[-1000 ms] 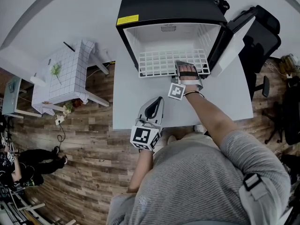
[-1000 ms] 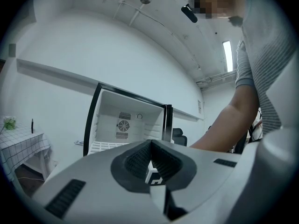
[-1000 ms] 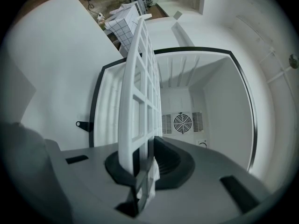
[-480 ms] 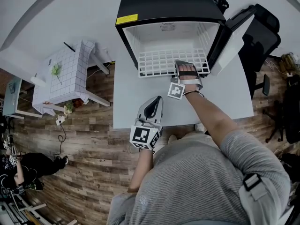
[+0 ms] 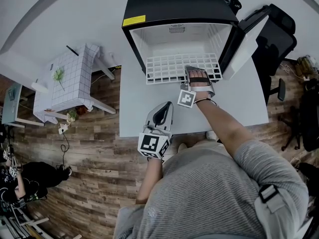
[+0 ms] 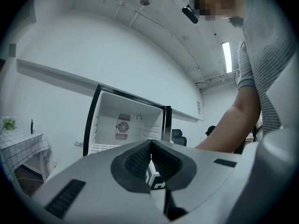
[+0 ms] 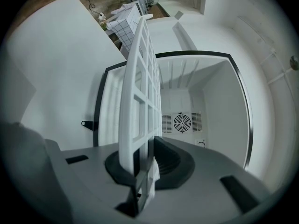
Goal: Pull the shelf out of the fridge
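A black mini fridge stands open at the far side of the white table. Its white grid shelf sticks partway out of the front. My right gripper is shut on the shelf's front edge, right of its middle. In the right gripper view the shelf runs edge-on from the right gripper into the white fridge interior. My left gripper hangs over the table's near edge, shut and holding nothing. In the left gripper view the left gripper points level at the fridge.
The fridge door swings open to the right, with a black office chair behind it. A small table with a checked cloth stands left of the white table. A person is on the wooden floor at the lower left.
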`<state>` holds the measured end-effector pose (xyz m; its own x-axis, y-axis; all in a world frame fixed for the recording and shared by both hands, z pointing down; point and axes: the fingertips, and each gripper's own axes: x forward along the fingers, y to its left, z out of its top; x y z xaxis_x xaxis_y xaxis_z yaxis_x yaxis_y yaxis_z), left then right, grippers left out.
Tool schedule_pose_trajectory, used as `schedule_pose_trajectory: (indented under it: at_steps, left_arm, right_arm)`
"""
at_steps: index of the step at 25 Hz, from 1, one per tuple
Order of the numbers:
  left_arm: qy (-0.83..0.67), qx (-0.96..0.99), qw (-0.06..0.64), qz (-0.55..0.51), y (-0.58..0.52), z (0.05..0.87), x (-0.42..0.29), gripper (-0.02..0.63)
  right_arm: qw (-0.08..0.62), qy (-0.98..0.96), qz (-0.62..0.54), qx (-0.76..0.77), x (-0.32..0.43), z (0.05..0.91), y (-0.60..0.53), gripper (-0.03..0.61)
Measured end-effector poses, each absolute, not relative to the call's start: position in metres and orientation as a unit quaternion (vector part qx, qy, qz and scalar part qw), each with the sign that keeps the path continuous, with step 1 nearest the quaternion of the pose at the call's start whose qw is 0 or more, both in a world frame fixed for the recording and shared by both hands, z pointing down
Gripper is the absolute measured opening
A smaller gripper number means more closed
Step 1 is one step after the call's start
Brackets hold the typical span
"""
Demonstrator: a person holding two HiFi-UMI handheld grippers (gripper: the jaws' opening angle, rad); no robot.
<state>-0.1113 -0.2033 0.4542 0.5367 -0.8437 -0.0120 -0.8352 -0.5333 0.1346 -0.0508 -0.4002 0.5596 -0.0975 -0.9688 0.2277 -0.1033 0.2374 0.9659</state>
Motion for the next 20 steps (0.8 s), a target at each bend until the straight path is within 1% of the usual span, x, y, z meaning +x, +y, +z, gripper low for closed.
schedule_pose_trajectory:
  at_steps: [20]
  left_arm:
    - [-0.477,0.877,0.053,-0.037,-0.199,0.454,-0.114,0.012]
  right_arm:
    - [0.5,-0.609,-0.429,0.442,-0.048,0.553,-0.386,0.035]
